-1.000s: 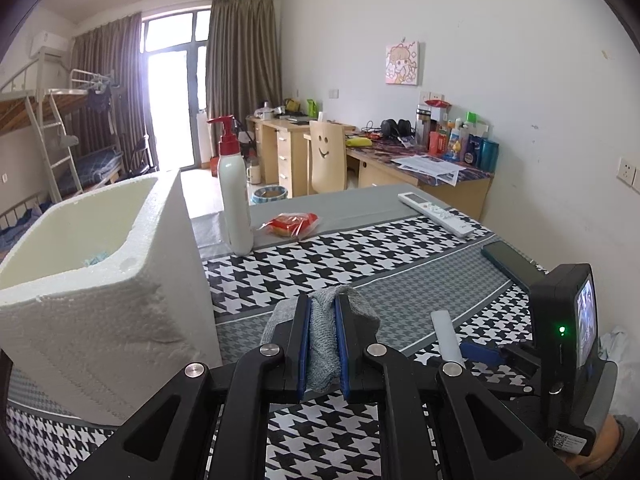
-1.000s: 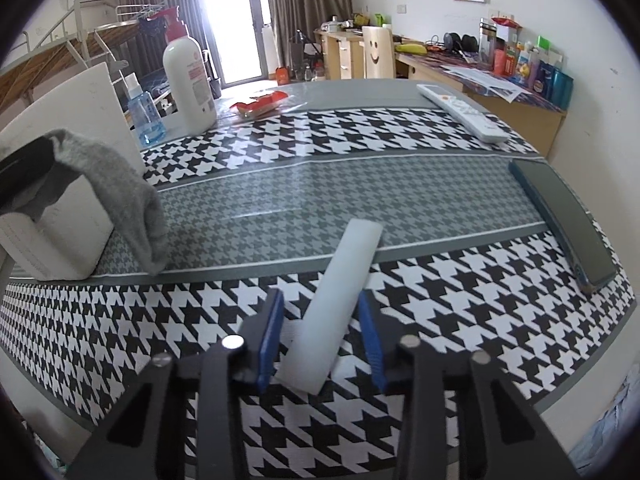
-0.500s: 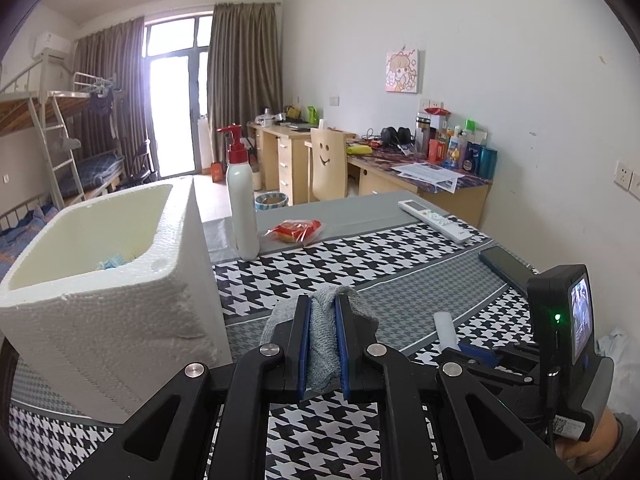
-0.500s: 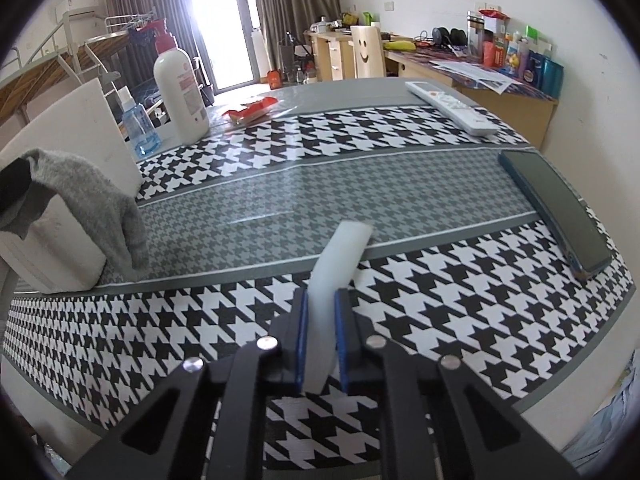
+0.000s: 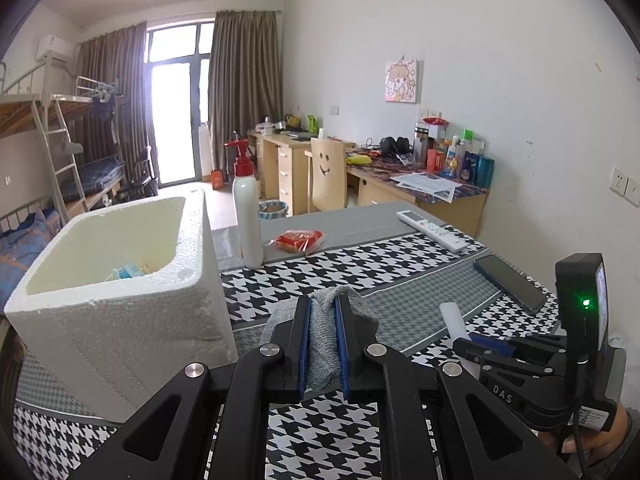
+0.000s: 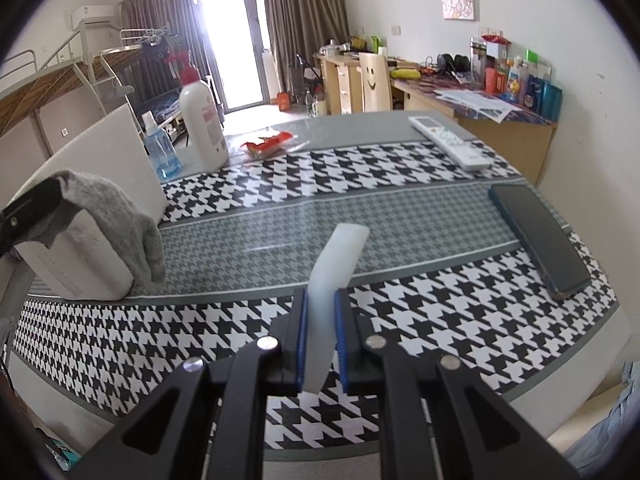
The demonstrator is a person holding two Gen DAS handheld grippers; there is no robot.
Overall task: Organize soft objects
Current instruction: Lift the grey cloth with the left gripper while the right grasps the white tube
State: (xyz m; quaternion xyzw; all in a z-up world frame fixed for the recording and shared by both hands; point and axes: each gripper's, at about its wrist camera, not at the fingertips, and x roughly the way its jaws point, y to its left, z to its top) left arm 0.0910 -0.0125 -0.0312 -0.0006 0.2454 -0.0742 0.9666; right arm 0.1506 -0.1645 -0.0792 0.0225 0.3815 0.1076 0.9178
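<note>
Left wrist view: both tongs loaded beside foam box (image 5: 120,300)
Left tongs (image 5: 322,344) pinched grey cloth (image 5: 322,332); right tongs (image 6: 322,344) pinched white foam strip (image 6: 334,280); advised clearing the rim before release

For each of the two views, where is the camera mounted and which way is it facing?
Left wrist: sits on the left gripper, facing the window across the table; its fingers pinch a gray cloth beside the foam box; the right gripper shows too.
Right wrist: sits on the right gripper, facing likewise; its fingers clamp a white strip.
Shared: cloth, box, strip, lotion bottle, remote, phone.
</note>
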